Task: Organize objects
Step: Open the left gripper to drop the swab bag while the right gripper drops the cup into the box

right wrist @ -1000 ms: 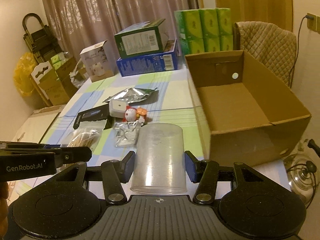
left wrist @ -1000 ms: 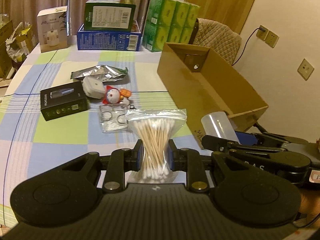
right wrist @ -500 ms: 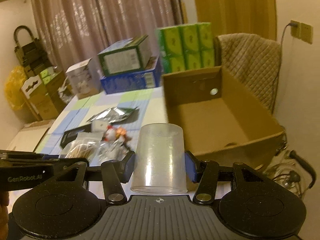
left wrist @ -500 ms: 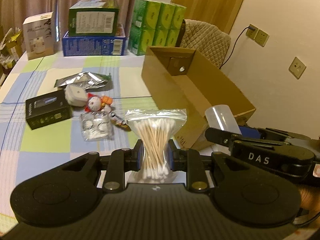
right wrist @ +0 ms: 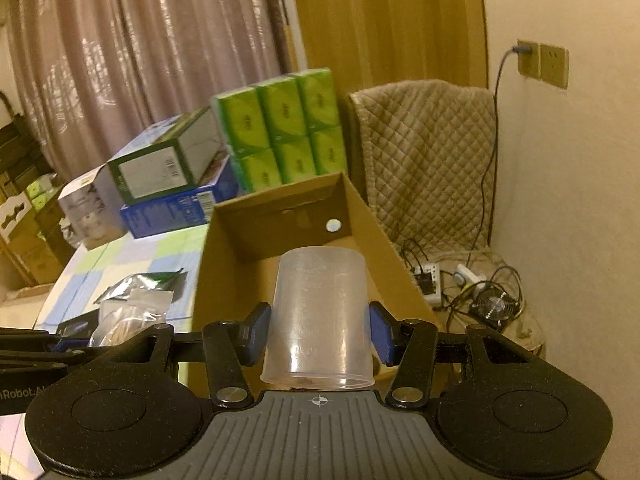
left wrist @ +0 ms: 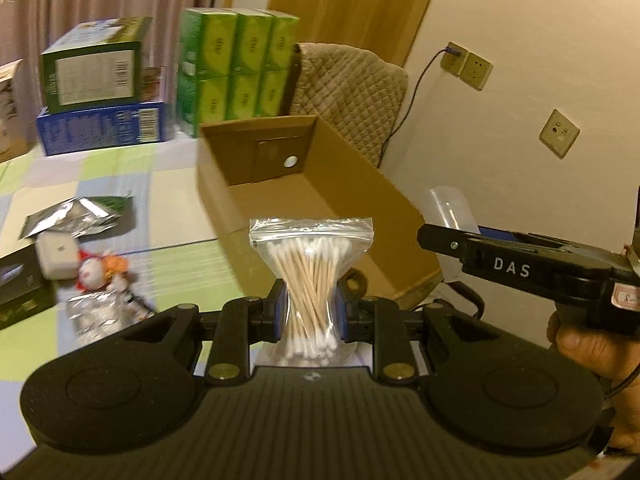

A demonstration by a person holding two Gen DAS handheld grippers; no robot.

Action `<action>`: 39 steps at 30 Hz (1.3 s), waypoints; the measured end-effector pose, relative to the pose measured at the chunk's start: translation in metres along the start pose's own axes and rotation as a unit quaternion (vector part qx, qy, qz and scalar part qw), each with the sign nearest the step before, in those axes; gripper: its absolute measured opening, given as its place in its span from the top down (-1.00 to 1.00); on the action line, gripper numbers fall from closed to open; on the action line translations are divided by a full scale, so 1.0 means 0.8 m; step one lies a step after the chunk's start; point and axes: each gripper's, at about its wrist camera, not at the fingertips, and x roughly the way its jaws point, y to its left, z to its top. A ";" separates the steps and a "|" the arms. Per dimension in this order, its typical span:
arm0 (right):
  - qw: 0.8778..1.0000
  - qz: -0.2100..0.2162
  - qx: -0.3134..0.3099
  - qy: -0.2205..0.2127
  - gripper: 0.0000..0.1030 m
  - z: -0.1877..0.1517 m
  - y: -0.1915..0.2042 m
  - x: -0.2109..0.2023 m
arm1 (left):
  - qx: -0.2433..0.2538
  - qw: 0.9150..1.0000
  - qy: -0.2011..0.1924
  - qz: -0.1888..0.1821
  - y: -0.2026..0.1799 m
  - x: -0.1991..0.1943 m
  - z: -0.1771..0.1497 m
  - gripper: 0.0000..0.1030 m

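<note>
The left gripper (left wrist: pixel 308 314) pinches a bag of cotton swabs (left wrist: pixel 310 280), the right gripper (right wrist: pixel 318 334) clamps a plastic cup (right wrist: pixel 320 312); both near the cardboard box (left wrist: pixel 320 184), either could clip its near rim and drop outside.

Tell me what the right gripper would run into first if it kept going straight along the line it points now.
Probably the open cardboard box. The right gripper, shut on the clear plastic cup, aims into the box's opening, so its bare floor or far wall comes first; depth is hard to judge.
</note>
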 end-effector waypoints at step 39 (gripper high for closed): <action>0.998 0.036 0.051 0.010 -0.61 0.015 -0.030 0.060 | -0.018 0.999 0.000 0.038 0.019 0.055 0.024 -0.06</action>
